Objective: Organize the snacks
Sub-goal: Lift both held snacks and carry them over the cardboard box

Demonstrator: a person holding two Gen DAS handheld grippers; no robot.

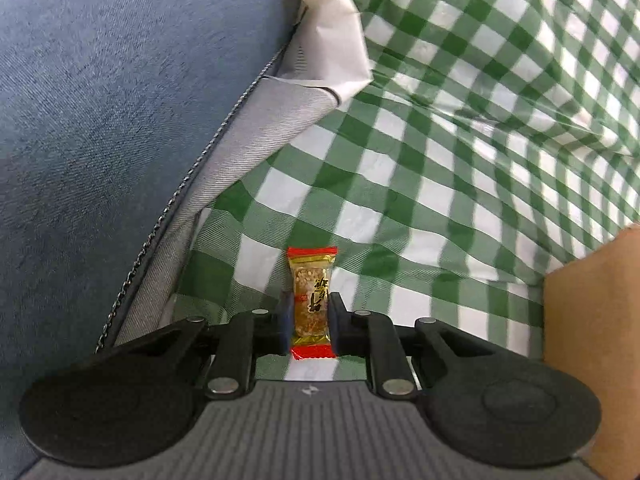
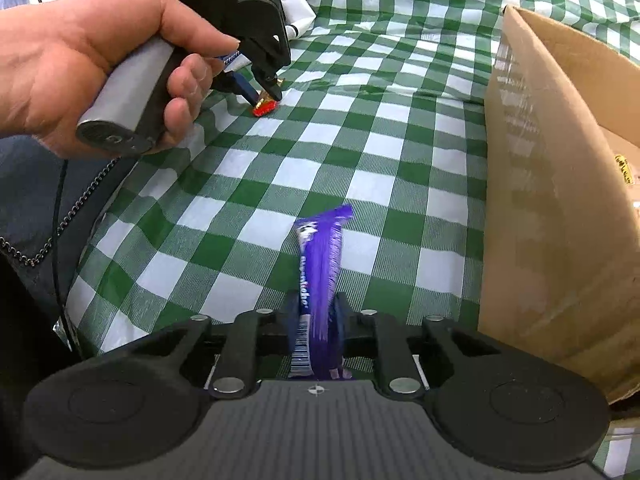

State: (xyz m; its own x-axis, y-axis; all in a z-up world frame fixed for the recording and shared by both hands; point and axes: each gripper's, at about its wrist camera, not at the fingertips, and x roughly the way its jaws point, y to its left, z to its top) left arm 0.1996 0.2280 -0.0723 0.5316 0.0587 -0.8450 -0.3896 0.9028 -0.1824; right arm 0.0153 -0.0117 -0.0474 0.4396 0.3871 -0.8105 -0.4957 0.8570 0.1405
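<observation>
Here, left tongs (image 1: pixel 309 320) at lower centre clamp a gold snack (image 1: pixel 311 300); right tongs (image 2: pixel 316 328) clamp a purple bar (image 2: pixel 320 264), box (image 2: pixel 560 200) at right.

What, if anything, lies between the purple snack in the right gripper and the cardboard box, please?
Nothing visible does. The right gripper holds the purple snack above bare checked tablecloth, and the cardboard box stands just to its right with only cloth between.
</observation>
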